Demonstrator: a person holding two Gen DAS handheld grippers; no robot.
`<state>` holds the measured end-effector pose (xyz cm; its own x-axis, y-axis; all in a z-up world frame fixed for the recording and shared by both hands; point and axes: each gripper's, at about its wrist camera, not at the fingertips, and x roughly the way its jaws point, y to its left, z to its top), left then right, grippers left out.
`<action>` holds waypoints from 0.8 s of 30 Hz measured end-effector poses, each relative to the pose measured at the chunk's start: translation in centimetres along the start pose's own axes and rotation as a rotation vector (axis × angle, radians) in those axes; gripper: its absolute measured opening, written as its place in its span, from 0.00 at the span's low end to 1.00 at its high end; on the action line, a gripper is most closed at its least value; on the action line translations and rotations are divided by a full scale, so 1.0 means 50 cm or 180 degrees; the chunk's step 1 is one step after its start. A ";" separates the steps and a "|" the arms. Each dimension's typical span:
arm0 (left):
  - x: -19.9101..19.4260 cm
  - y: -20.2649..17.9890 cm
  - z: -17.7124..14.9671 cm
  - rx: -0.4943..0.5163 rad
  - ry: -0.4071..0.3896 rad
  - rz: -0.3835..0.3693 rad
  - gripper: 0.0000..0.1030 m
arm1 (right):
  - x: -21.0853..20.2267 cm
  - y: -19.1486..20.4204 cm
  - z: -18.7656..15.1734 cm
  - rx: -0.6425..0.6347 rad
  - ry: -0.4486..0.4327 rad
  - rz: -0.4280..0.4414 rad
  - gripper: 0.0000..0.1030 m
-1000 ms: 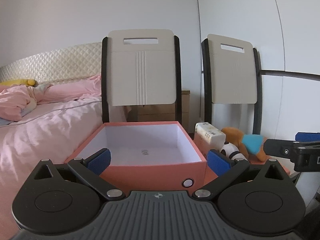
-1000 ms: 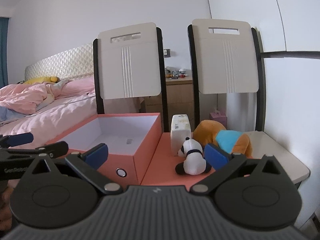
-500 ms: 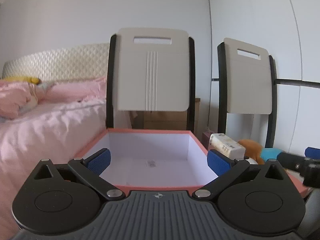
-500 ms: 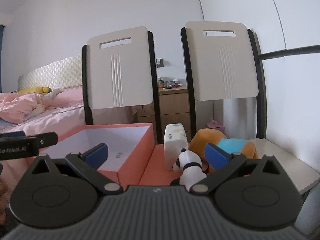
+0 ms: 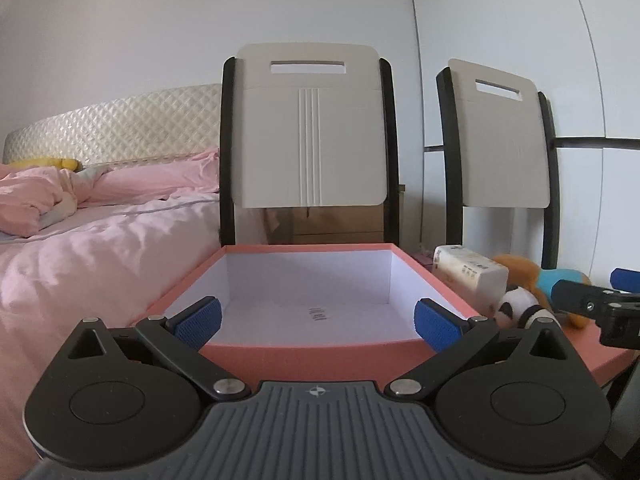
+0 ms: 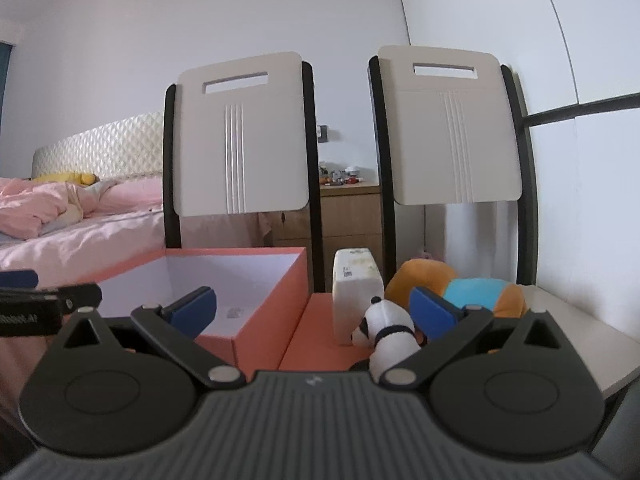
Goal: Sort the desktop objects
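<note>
Table edge (image 6: 580,344) cut off; right gripper (image 6: 316,312) hides panda toy's (image 6: 390,330) base.

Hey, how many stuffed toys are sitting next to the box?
2: a small panda in front of the tissue pack, and an orange toy in blue behind it. Others may be hidden.

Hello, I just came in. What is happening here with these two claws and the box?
A person holds one claw in each hand to sort things into the orange box, which holds none of them yet. The left claw is open and empty in front of that box. The right claw is also open, pointing at the panda toy. The tissue pack and the orange plush toy wait beside the box. Nothing is grasped yet.
</note>
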<state>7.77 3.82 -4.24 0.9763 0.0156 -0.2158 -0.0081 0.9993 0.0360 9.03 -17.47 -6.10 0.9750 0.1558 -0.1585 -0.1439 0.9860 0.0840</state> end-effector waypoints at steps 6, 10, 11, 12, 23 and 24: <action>0.001 -0.006 0.000 0.0037 0.0012 0.0025 1.00 | -0.004 -0.008 -0.008 0.0033 0.0007 0.0000 1.00; -0.002 -0.008 -0.003 0.0042 -0.0008 0.0044 1.00 | -0.008 -0.012 -0.013 0.0051 0.0035 0.0019 1.00; -0.002 -0.008 -0.004 0.0042 -0.0008 0.0048 1.00 | -0.010 -0.014 -0.014 0.0047 0.0039 0.0022 1.00; -0.002 -0.008 -0.006 0.0042 -0.0009 0.0053 1.00 | -0.011 -0.015 -0.014 0.0048 0.0039 0.0023 1.00; -0.003 -0.013 -0.012 0.0050 -0.0012 0.0066 1.00 | -0.019 -0.020 -0.015 0.0055 0.0043 0.0021 1.00; -0.003 -0.013 -0.012 0.0048 -0.0012 0.0064 1.00 | -0.020 -0.021 -0.015 0.0054 0.0042 0.0021 1.00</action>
<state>7.49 3.18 -4.82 0.9768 0.0356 -0.2113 -0.0244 0.9982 0.0551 8.09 -18.59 -6.76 0.9717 0.1633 -0.1708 -0.1474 0.9838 0.1018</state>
